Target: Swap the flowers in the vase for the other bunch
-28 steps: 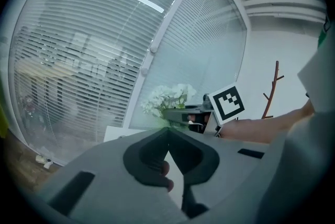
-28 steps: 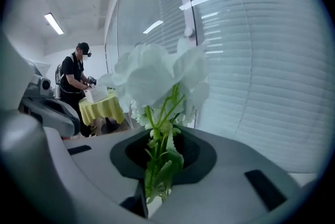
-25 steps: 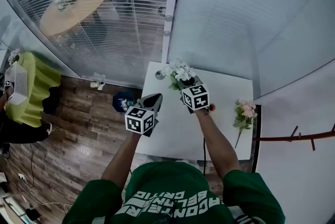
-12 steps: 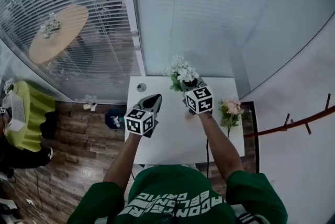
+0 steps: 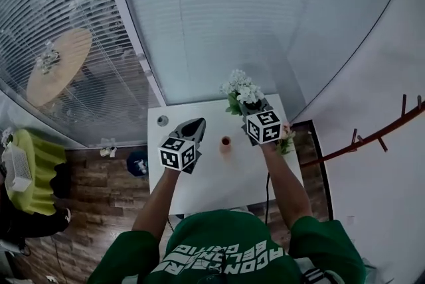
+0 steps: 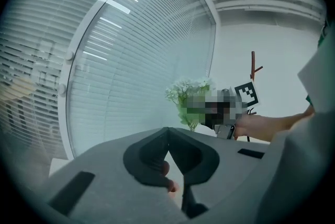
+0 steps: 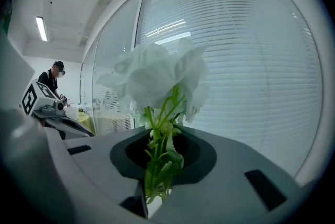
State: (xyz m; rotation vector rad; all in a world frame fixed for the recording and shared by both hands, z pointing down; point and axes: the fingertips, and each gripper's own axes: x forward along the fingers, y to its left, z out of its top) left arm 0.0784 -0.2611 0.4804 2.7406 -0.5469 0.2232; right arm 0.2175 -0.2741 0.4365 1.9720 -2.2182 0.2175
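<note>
Left of centre, left gripper (image 5: 197, 123): one of two tools; its jaws look together at the tips with nothing between them, though the slit is narrow and hard to read.
Vase (image 5: 226, 142): one, small and orange-brown, upright near the middle of the table (image 5: 219, 176), between the two tools in the frame.
White bunch (image 5: 242, 89): one, up at the table's far edge, apart from the vase, its stems running down into the right gripper (image 5: 256, 107).
Right gripper: second tool; jaws clamped on the green stems of the white bunch.
Pink bunch (image 5: 287, 141): one, at the table's right edge, partly behind the right gripper.
Table: one, white, rectangular; a small round grey thing (image 5: 163, 120) sits near its upper left corner.
Room: round wooden table (image 5: 56, 64) behind slatted glass (image 5: 99, 44) at upper left; yellow-green seat (image 5: 33, 166) at lower left; wood-plank floor (image 5: 86, 196); white blinds (image 5: 219, 24) across the top; red-brown branched rack (image 5: 362, 137) at right.
</note>
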